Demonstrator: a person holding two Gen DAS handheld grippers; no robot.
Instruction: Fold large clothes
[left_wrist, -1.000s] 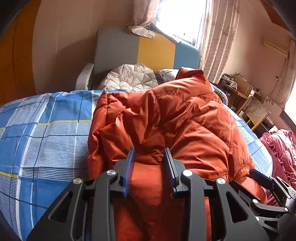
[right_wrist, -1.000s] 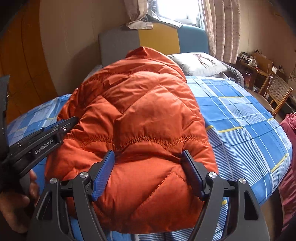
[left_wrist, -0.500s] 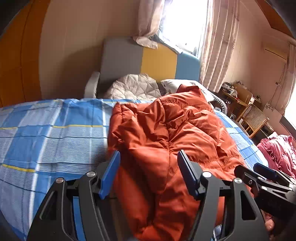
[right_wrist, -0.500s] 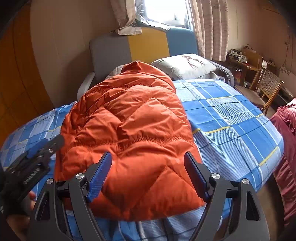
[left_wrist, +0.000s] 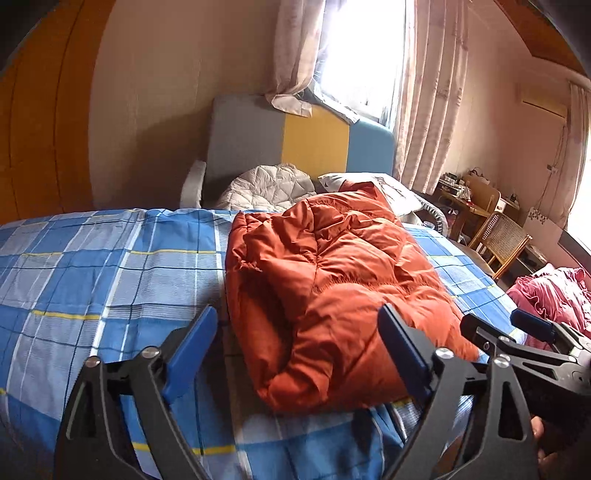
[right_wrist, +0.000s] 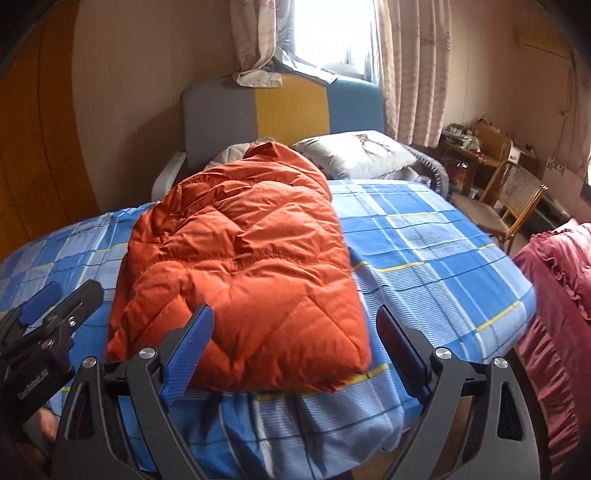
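orange quilted jacket (right_wrist: 243, 280); bedsheet (right_wrist: 424, 258) in a blue and pale-blue plaid with thin yellow and white lines; headboard (right_wrist: 280, 114) in grey, yellow and blue panels; pale grey pillow (right_wrist: 362, 155) with a dark motif; pinkish patterned curtains (right_wrist: 413, 70); dark red ruffled fabric (right_wrist: 557, 295); black left gripper (left_wrist: 295, 350) and right gripper (right_wrist: 295, 343) with blue pads.

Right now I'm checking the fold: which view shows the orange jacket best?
The right wrist view: the orange jacket lies whole and centred, its quilted top flat on the bed. The left wrist view shows it side-on, its creased left edge nearest and the far side hidden.
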